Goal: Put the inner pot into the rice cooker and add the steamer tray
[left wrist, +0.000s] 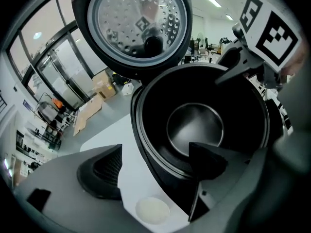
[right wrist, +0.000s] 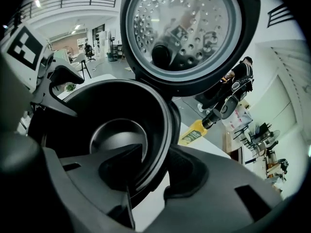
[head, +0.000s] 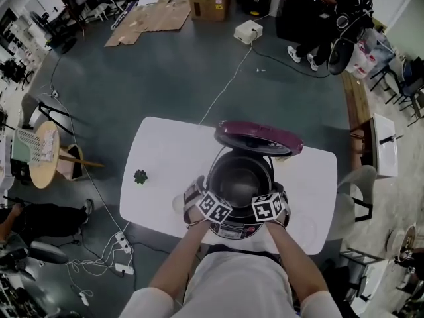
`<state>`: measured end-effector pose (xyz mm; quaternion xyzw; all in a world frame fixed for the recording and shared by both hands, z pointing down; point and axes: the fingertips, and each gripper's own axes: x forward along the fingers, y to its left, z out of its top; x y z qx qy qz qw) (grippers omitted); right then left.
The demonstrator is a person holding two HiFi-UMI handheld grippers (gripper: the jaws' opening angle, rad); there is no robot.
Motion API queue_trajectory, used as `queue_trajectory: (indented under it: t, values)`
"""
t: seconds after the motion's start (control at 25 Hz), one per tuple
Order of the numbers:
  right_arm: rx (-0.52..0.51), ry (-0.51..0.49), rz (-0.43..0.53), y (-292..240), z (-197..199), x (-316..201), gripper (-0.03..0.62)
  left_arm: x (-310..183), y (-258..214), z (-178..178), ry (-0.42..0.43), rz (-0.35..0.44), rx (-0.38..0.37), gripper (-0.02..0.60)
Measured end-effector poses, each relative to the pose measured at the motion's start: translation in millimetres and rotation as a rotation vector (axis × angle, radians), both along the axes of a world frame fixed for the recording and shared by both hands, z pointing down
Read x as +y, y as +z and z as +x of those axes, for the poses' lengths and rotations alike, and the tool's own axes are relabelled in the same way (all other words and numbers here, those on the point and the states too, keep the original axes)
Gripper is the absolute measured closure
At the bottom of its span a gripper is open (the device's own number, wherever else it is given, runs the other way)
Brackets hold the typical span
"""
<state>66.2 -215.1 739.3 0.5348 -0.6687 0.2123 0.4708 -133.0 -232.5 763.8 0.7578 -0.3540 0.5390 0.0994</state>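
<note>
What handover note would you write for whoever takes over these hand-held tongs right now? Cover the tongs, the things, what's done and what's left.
Left tongs: wide open, astride the pot's near rim, gripping nothing.
Right tongs: open, astride the rim too.
Dark round metal inner pot: seated in the round rice cooker on the white table; maroon lid up.
Done: pot in.
To do: add the steamer tray, which I cannot clearly pick out here.

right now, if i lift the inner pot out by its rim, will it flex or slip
Likely stiff: the inner pot looks like one-piece metal. Probably slippery, since its dark wall is smooth and glossy. Unlikely to tip while seated in the rice cooker.
</note>
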Motion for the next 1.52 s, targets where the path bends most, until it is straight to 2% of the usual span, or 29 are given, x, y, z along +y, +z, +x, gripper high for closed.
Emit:
queue_trajectory:
  t: [0.2,0.32,0.6,1.08,1.52]
  values:
    - [0.015,0.007,0.017,0,1,1,0.426,-2,-1,-1,-0.013,-0.015,0.057,0.127]
    - [0.031,0.007,0.046,-3,2,1,0.381,-1,-4,0,-0.029,-0.014,0.085,0.127]
    - [0.026,0.006,0.091,-12,5,6,0.373,4,-8,-2,-0.021,-0.015,0.128,0.132]
    - [-0.064,0.062,0.194,-49,10,21,0.373,18,-55,8,-0.034,0.016,0.34,0.192]
    - [-0.156,0.124,0.297,-89,19,41,0.382,33,-96,19,-0.013,0.061,0.492,0.25]
